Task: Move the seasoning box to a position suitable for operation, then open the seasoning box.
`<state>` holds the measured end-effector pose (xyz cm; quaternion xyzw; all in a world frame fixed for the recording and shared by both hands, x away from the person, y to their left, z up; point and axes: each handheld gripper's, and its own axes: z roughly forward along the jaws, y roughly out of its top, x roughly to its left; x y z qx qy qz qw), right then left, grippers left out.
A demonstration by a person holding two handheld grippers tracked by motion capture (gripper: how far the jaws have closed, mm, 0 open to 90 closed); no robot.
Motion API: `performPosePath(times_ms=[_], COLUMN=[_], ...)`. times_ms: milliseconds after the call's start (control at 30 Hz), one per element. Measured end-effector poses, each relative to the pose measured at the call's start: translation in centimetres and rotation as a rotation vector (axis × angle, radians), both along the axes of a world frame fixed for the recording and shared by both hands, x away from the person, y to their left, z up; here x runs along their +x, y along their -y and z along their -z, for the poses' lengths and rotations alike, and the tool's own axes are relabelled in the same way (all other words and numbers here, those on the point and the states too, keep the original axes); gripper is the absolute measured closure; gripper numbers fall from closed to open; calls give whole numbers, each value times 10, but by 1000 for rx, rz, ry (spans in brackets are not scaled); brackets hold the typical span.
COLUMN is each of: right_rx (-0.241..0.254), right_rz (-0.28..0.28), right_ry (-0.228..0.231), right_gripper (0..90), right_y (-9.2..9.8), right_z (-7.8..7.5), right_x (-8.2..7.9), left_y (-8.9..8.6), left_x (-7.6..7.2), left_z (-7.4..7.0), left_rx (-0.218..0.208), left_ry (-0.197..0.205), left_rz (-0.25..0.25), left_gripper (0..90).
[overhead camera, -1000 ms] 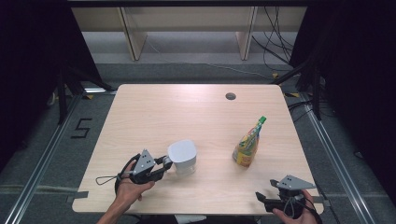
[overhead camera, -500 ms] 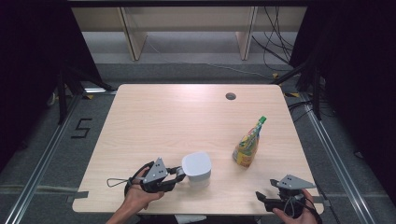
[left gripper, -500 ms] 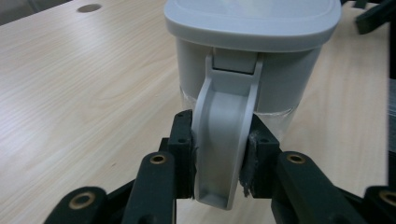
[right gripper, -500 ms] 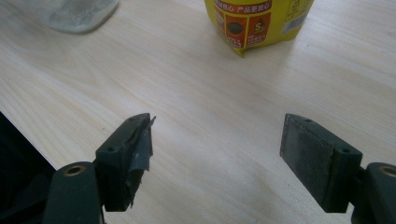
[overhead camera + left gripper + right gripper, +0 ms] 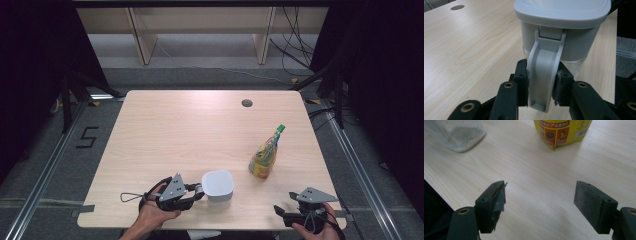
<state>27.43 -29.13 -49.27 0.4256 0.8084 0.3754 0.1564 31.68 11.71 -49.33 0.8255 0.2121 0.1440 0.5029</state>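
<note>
A: We start big. Table (image 5: 165, 130), light wood, round cable hole (image 5: 246, 103) near the far edge.

B: Agreed. Next we have the jug (image 5: 218, 185), grey-white with a flat lid, upright near the front edge, a bit left of centre. In the left gripper view its lid (image 5: 564, 11) sits on top and the lower body looks clear.

A: Then the pouch (image 5: 265, 156), yellow with a green cap, standing right of the jug and well apart from it. We see its base in the right gripper view (image 5: 562, 131).

B: Grippers. Left gripper (image 5: 196, 189) lies level just left of the jug. We see its jaws clamped on the jug's handle (image 5: 543, 75), one pad on each side, both touching.

A: Confirmed, pinch on the handle, nothing else between the pads.

B: Right gripper (image 5: 280, 212) is at the front right corner, low over the table. We see its jaws spread wide, bare wood between them, holding nothing.

A: It faces the pouch, not touching it.
</note>
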Motion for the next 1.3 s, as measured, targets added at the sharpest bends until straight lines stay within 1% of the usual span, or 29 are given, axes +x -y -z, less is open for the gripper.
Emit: performPosePath(times_ms=[67, 167, 200, 233, 300, 333, 367, 400, 433, 467, 500, 533, 567, 600, 633, 667, 700, 733, 767, 800, 833, 867, 933, 1033, 1067, 1200, 1233, 1267, 1300], right_rx=[2, 13, 2, -1, 11, 5, 16, 15, -1, 3, -1, 0, 9, 4, 10, 14, 15, 19, 15, 17, 15, 2, 5, 10, 3, 11, 11, 5, 8], right_rz=[2, 18, 1, 7, 6, 10, -2, 16, 1, 2, -12, -11, -6, -1, -11, -10, -5, 3, 19, 15, 5, -11, -4, 17, 5, 17, 17, 8, 15], right_ry=[0, -17, 4, 10, 5, 5, 1, -6, 20, 4, 11, -2, 1, 8, 1, 1, -1, -8, -22, -27, -21, -1, -5, -27, -10, -25, -25, -13, -21], right_gripper=[264, 264, 264, 264, 264, 264, 264, 264, 264, 264, 264, 264, 264, 264, 264, 264, 263, 263, 263, 263, 263, 263, 263, 263, 263, 263, 263, 263, 263], right_y=[0, -1, 1, 1, 1, 2, 2, 0, 2, 2, 3, 3, 3, 3, 3, 3, 3, 2, 1, 1, 1, 2, 2, 0, 2, 1, 1, 2, 1], right_z=[0, 0, 0, 0, 1, 0, 1, 0, 0, 0, 1, 1, 2, 2, 2, 2, 2, 2, 1, 1, 1, 1, 1, 1, 2, 1, 1, 2, 2], right_x=[0, -2, 0, 0, 1, 0, 1, -1, 0, 0, 1, 1, 1, 1, 1, 1, 1, 0, -1, -2, -1, 0, 0, -2, 0, -1, -1, 0, -1], left_y=[-1, -1, -1, -1, 0, 0, 0, 1, 1, 0, 0, -2, -4, -6, -8, -10, -11, -14, -14, -15, -16, -16, -16, -17, -17, -16, -15, -16, -15], left_x=[1, 0, 1, 0, -1, -2, -2, -2, -2, -2, -1, -1, -3, -4, -5, -6, -7, -8, -10, -11, -11, -12, -15, -16, -17, -18, -18, -18, -18], left_z=[0, 0, 0, 0, 0, 0, 0, -1, -1, -3, -5, -7, -10, -13, -15, -18, -21, -24, -27, -30, -33, -37, -41, -48, -50, -56, -57, -59, -60], left_rx=[4, 4, 9, 8, -1, 6, 8, 18, 18, 20, 15, 18, 17, 16, -7, -14, -35, -39, -53, -69, -60, -70, -86, -83, -92, -98, -117, -108, -110], left_ry=[9, 4, 8, 9, -2, 0, 7, 19, 13, 11, -7, -16, -2, -6, -19, -25, -28, -26, -33, -37, -31, -36, -43, -37, -48, -44, -59, -50, -53], left_rz=[14, 1, 4, -3, -15, -19, -18, -20, -37, -34, -30, -19, -24, -25, -33, -43, -52, -49, -60, -58, -59, -61, -67, -58, -65, -54, -59, -59, -65], left_gripper=[686, 686, 686, 686, 686, 685, 685, 683, 677, 648, 587, 552, 499, 448, 421, 385, 358, 346, 338, 331, 330, 329, 326, 324, 325, 329, 329, 336, 358])
